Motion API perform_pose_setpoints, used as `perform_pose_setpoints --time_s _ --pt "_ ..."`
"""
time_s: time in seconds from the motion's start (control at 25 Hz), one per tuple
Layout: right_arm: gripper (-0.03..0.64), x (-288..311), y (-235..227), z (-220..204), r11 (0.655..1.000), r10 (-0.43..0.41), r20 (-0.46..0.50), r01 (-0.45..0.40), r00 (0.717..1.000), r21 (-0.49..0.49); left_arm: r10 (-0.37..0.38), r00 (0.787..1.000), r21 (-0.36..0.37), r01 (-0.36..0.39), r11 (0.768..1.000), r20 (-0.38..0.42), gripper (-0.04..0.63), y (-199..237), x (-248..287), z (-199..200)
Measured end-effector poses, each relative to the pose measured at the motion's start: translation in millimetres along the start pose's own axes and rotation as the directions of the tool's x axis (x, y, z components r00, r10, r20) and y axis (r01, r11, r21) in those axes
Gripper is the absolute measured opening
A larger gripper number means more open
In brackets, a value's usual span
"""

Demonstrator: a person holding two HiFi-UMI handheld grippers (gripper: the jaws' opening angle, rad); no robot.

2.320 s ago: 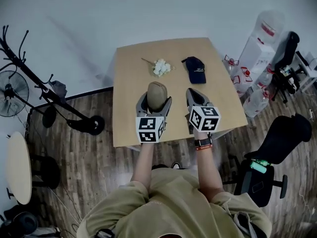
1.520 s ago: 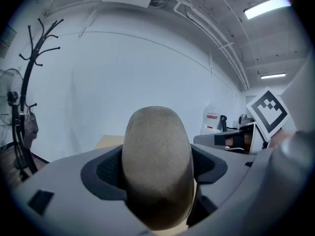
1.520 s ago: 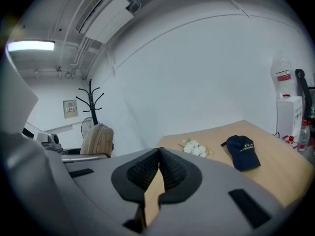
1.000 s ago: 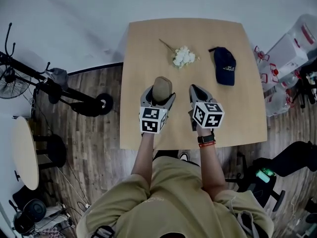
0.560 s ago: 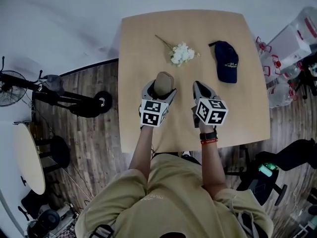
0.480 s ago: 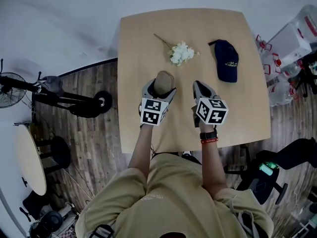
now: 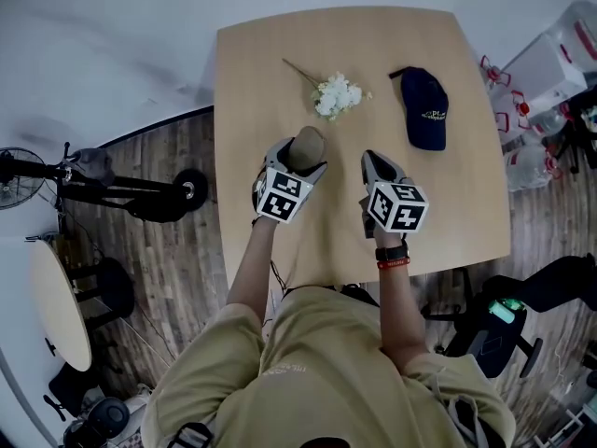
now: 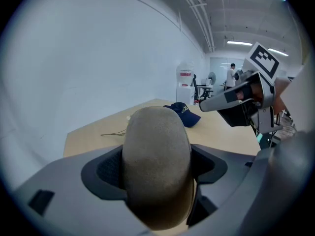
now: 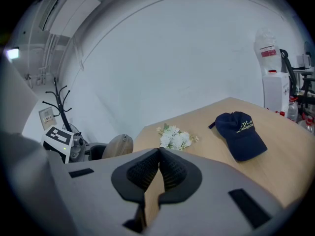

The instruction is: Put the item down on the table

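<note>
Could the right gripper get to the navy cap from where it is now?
Probably yes. The right gripper is shut and empty, and only bare table lies between it and the navy cap; the white flowers lie off to the side. It must open first.

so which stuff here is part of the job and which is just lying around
Job: left tool, the tan case it grips, the table.
Lying about: white flowers, navy cap; right tool is shut on nothing.
</note>
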State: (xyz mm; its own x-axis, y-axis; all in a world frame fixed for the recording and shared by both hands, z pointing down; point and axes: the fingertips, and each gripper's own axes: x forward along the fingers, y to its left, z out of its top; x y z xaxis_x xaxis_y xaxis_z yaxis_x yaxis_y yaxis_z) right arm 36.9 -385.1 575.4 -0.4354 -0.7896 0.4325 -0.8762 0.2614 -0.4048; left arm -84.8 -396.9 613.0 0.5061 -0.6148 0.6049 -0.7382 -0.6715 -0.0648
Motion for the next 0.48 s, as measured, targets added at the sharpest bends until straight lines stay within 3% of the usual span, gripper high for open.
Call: perform_pose_setpoints --time_s 0.24,0.48 --pt "0.015 4 -4 -3 1.000 0.004 -0.007 -0.004 1.000 0.014 -0.070 0.994 0.144 0.083 0.986 -0.089 0.382 -12 20 -10" --pt "0.015 9 2 -5 0.999 0.026 -0.011 -0.026 1.000 0.027 -0.121 0.979 0.282 0.165 0.945 -0.164 0.382 -18 33 -12"
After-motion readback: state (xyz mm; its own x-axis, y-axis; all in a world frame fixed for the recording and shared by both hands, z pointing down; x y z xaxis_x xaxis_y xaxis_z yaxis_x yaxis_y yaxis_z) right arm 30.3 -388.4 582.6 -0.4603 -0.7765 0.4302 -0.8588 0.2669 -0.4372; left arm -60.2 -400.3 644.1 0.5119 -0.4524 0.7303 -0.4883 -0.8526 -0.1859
